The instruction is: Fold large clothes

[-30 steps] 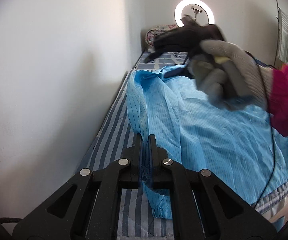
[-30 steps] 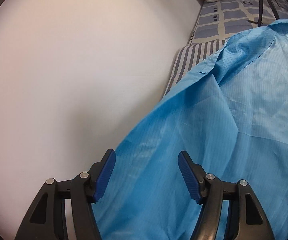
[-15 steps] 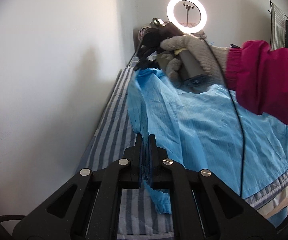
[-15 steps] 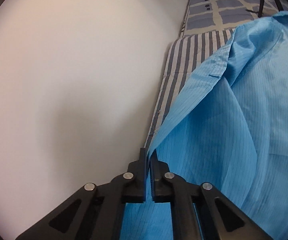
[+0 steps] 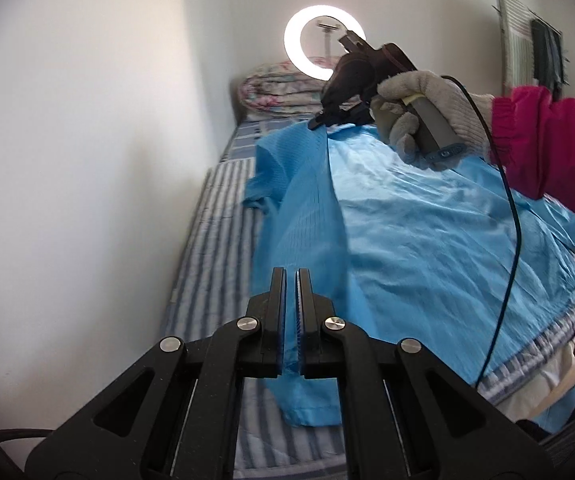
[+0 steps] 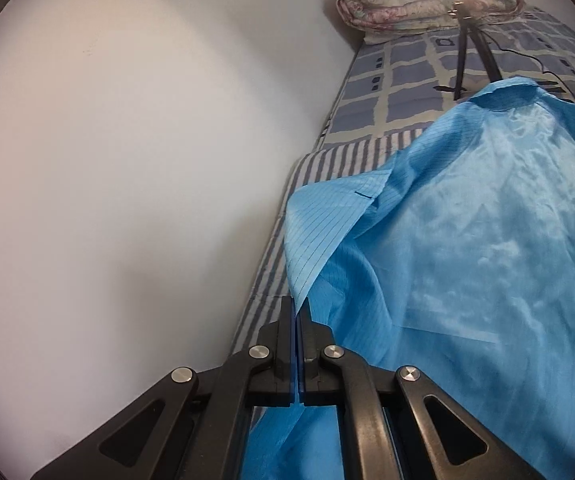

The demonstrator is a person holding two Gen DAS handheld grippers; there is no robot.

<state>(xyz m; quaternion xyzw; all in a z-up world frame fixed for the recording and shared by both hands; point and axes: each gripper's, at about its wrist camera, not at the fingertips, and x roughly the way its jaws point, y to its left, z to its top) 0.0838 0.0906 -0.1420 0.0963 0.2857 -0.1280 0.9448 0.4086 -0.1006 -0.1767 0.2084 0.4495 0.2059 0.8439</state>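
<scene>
Comparing with a second ago, your right gripper has gone from wide open over the blue coat to clamped on its edge — and your gloved hand now lifts that edge above the striped bed. Your left gripper stays pinched on the same edge nearer you, so the fabric stretches as a raised ridge between the two. The coat is thin, pinstriped and wrinkled — spread lengthwise along the bed beside the white wall, its collar toward the ring light.
</scene>
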